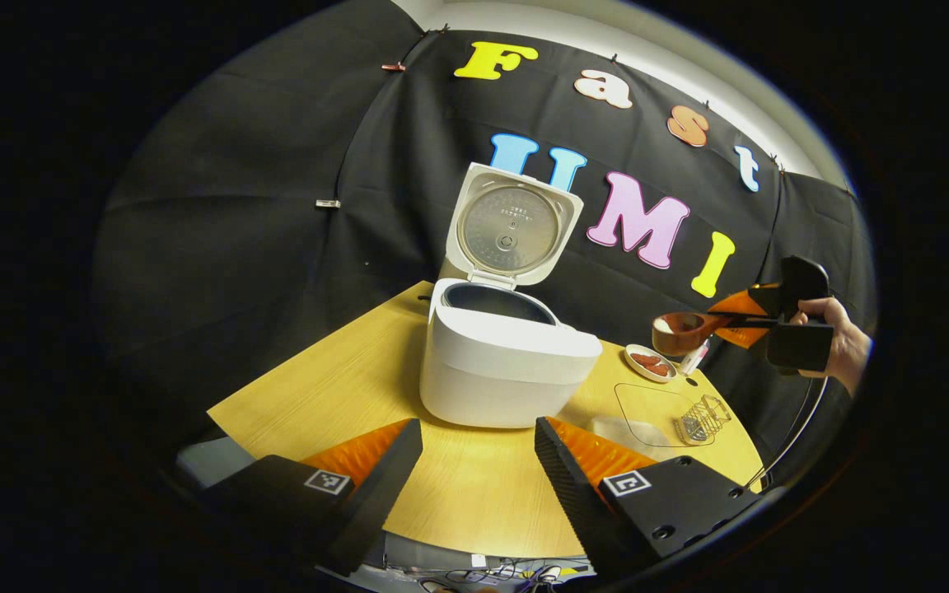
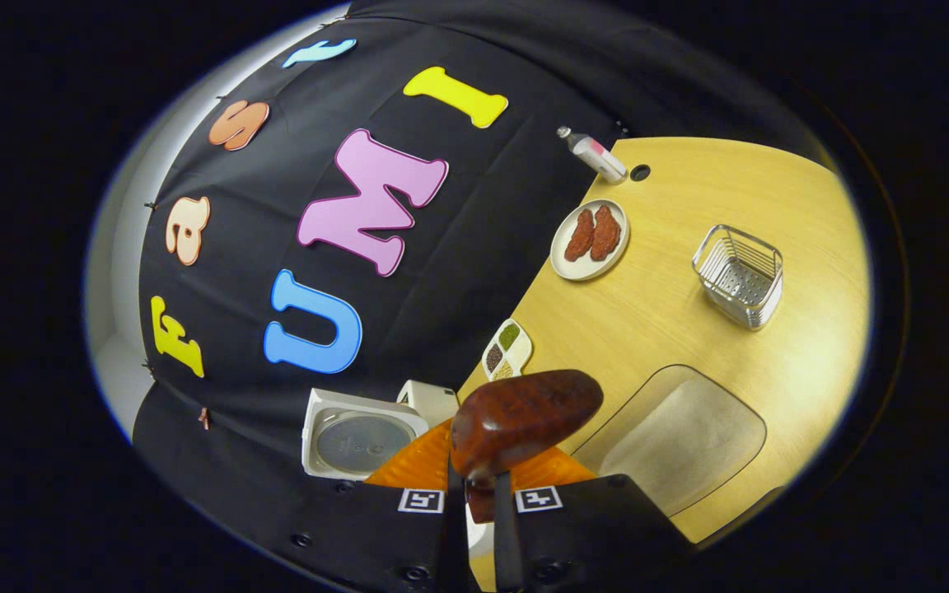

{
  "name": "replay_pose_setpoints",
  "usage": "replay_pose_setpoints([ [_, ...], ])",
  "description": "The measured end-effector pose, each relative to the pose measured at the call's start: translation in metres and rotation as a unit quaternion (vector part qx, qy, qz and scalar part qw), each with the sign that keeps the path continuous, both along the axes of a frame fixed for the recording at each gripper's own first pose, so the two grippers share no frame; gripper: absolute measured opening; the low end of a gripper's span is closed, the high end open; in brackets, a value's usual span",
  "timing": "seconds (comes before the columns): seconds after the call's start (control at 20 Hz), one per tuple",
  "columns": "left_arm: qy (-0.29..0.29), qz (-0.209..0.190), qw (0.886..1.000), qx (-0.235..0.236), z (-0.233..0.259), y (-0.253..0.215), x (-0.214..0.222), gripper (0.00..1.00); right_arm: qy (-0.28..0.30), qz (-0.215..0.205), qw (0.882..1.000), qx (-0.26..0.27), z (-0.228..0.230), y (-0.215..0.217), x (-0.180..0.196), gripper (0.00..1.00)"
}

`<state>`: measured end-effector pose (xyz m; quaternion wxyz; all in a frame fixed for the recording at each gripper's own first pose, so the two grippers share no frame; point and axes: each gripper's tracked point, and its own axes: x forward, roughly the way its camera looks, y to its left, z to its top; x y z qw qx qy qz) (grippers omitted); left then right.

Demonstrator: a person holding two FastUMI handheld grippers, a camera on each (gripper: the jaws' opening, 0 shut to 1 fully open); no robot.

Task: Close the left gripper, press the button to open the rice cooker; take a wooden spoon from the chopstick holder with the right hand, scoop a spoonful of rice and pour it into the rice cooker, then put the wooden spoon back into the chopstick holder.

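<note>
The white rice cooker (image 1: 499, 362) stands open on the wooden table (image 1: 343, 387), its lid (image 1: 511, 231) raised upright. My left gripper (image 1: 474, 469) is open in front of the cooker, holding nothing. To the right, a hand (image 1: 841, 338) holds my right gripper (image 1: 734, 321) in the air, shut on the handle of the wooden spoon (image 1: 683, 332); the bowl points toward the cooker. In the right gripper view the spoon (image 2: 524, 420) sticks out from my right gripper (image 2: 479, 487), above the rice container (image 2: 676, 436), with the cooker lid (image 2: 359, 441) off to the left.
The wire chopstick holder (image 1: 701, 418) (image 2: 740, 276) stands on the table next to the rice container (image 1: 647, 412). A plate of meat (image 1: 650, 362) (image 2: 590, 239), a small bottle (image 2: 594, 155) and a divided seasoning dish (image 2: 507, 350) sit near the back wall.
</note>
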<state>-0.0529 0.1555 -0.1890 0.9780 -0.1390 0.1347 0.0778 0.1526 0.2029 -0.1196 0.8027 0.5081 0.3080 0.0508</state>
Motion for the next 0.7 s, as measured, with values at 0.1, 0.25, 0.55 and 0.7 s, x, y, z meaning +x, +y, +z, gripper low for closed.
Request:
replay_pose_setpoints([
  [0.1, 0.001, 0.008, 1.000, 0.000, 0.000, 0.003, -0.003, 0.95, -0.009, 0.008, 1.000, 0.006, 0.009, 0.017, 0.006, 0.17],
  [0.25, 0.000, 0.020, 1.000, 0.002, -0.003, 0.013, -0.011, 0.95, -0.020, 0.032, 0.999, 0.009, 0.019, 0.050, 0.014, 0.17],
  [0.55, 0.008, 0.031, 0.999, -0.015, -0.005, 0.019, -0.017, 0.95, -0.036, 0.066, 0.997, -0.001, 0.021, 0.117, 0.039, 0.17],
  [0.7, 0.005, 0.026, 0.999, -0.020, 0.000, 0.016, -0.017, 0.95, -0.048, 0.090, 0.994, -0.024, 0.015, 0.152, 0.049, 0.17],
])
